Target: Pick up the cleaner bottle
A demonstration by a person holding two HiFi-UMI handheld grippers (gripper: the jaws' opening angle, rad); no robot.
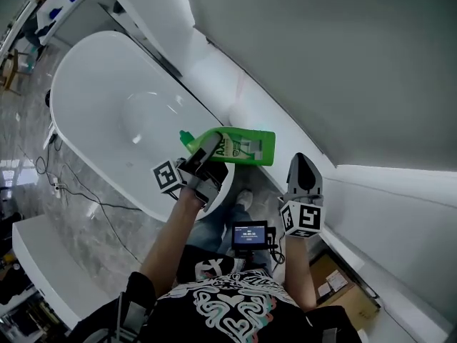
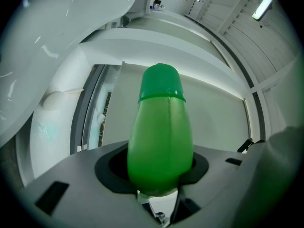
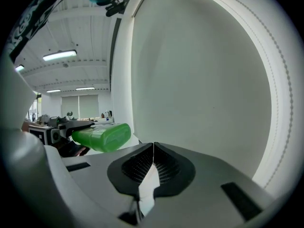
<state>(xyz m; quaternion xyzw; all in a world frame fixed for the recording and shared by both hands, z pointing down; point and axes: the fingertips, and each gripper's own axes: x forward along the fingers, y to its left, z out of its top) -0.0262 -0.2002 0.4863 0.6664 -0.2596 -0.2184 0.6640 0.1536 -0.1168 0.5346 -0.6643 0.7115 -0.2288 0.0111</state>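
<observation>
A green cleaner bottle (image 1: 235, 146) with a green cap hangs on its side in the air over the rim of the white bathtub (image 1: 86, 91). My left gripper (image 1: 207, 156) is shut on it near the neck. In the left gripper view the bottle (image 2: 160, 141) fills the space between the jaws, cap end pointing away. My right gripper (image 1: 304, 174) is held to the right of the bottle, apart from it, with its jaws closed together and nothing between them. The right gripper view shows the bottle (image 3: 102, 137) off to its left.
A white ledge (image 1: 214, 70) runs along the grey wall behind the tub. Cables (image 1: 64, 184) trail over the marble floor at the left. A cardboard box (image 1: 335, 288) sits on the floor at the lower right. A white shelf edge (image 1: 36, 256) stands at the lower left.
</observation>
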